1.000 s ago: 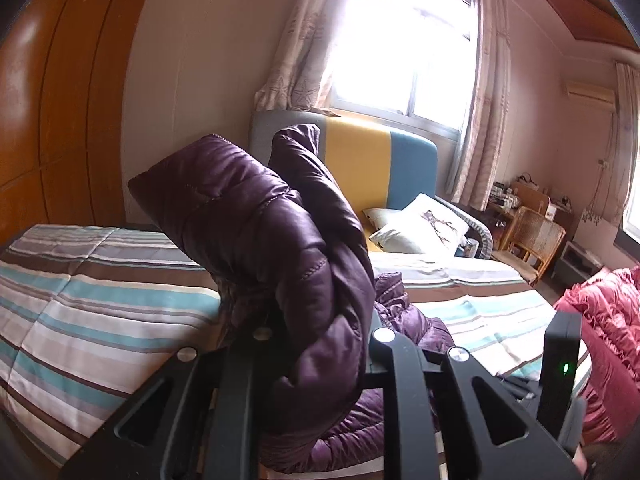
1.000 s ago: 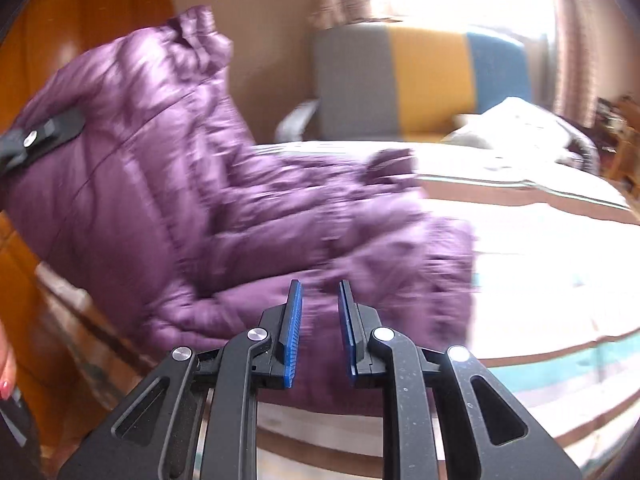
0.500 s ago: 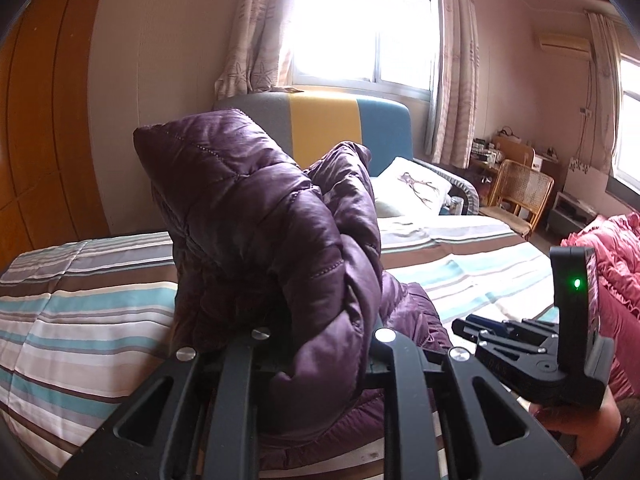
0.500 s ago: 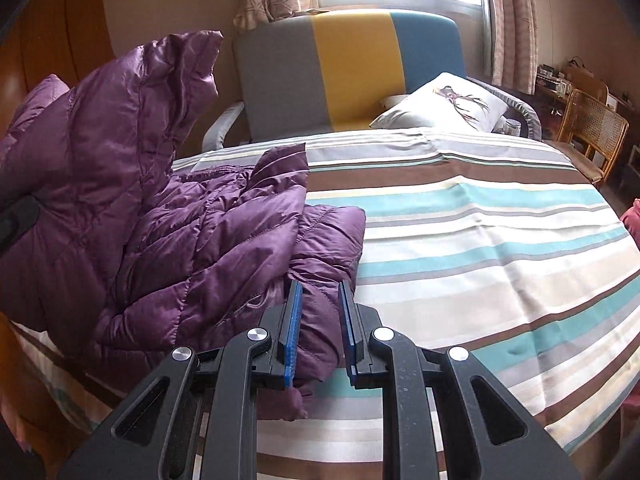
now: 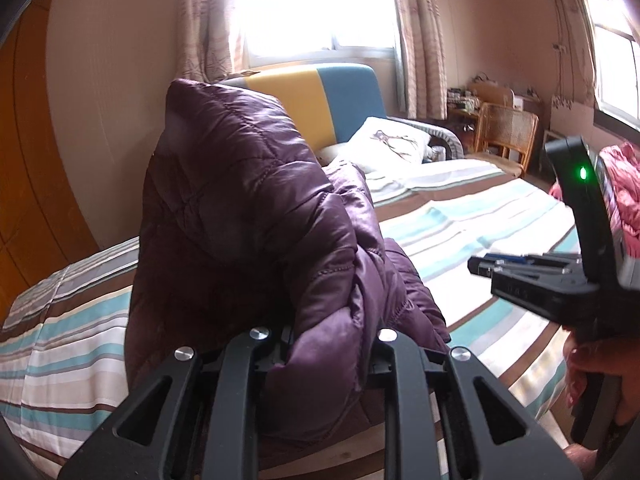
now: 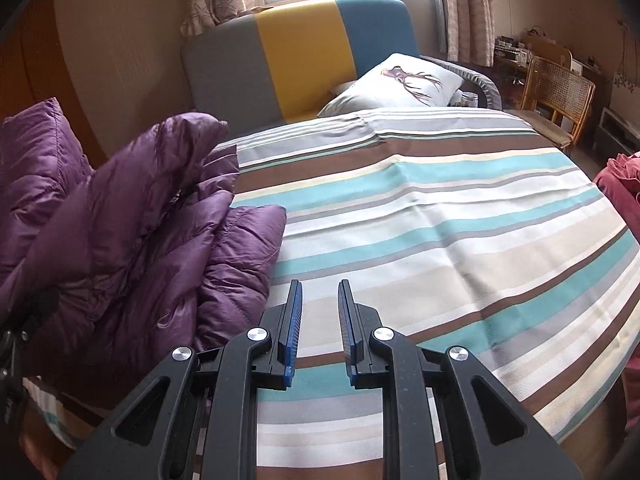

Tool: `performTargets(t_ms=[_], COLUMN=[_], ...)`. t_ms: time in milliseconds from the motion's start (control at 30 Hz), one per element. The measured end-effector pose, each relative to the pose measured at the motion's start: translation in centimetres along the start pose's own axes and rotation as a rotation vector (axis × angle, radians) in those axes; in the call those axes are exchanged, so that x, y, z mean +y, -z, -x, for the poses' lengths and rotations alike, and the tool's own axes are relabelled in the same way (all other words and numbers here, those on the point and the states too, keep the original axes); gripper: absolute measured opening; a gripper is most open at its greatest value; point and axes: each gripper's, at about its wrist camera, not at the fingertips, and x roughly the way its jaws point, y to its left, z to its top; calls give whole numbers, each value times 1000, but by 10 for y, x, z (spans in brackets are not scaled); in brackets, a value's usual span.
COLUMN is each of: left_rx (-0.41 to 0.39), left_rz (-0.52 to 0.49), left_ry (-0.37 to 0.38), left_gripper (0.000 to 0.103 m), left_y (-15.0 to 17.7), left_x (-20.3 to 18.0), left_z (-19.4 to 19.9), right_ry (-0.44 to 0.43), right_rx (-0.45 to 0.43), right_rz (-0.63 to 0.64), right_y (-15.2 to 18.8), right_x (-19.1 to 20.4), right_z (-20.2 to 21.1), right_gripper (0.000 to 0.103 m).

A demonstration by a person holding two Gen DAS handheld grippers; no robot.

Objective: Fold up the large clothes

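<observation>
A purple quilted down jacket (image 5: pixel 248 216) hangs bunched from my left gripper (image 5: pixel 324 344), which is shut on a thick fold of it and holds it above the striped bed (image 5: pixel 460 232). The fingertips are hidden by the fabric. In the right wrist view the jacket (image 6: pixel 132 220) fills the left side, its lower part resting on the bed (image 6: pixel 440 216). My right gripper (image 6: pixel 318 304) is open and empty, just right of the jacket's edge, over the bedspread. It also shows in the left wrist view (image 5: pixel 520 268) at the right.
A grey, yellow and blue headboard (image 6: pixel 304 52) and a white pillow (image 6: pixel 400 80) stand at the bed's far end. A rattan chair (image 6: pixel 560 92) is at the far right. Red bedding (image 5: pixel 620 192) lies at the right. A wooden wardrobe (image 5: pixel 20 160) is at the left.
My left gripper has swung the jacket leftward and the view has turned right. My right gripper has moved right, off the jacket and over the open bedspread, still open.
</observation>
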Motion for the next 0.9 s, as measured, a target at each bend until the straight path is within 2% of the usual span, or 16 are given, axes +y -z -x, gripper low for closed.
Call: performTargets(t_ms=[100,233,367,433,500,567,667,733,800,867,900], left_rx=[26,46,20,6,-19,-49,-107,-162,-210,-227,-200], left_rz=[-70,-138,-160,-146,-106,-76,-19,42,92,137,158], left_ry=[10,38,152,221,330,409,460,416,329,134,37], left_gripper=[21,24,46,49,64,72,74,74,75,75,74], left_y=[6,17,29,32,34,38,43,45,44,41,40], left_x=[-20,-38,-45,-43,-35,-25,4,31,57,91,106], left_z=[-14,-29,-23,-9,14,39,78,99,109,100,86], right_ry=[-18,-138,-278,-320,-352,-385,-414,-432,-436,-445,-448], right_rx=[-6,-43,-86,-100,-103,-102,-92,-87,-81,-69,-62], right_rz=[-25,-32,20,45,80,110,147,156,156,157,162], right_y=[-2,-13,-31,-36,-39,-39,-37,-35,-33,-31,-30], right_x=[-5,-2,13,22,34,46,60,66,71,75,79], right_z=[2,16,37,45,51,56,61,63,64,61,59], right_gripper=[18,18,18,18,18,18,18,18,18,18,18])
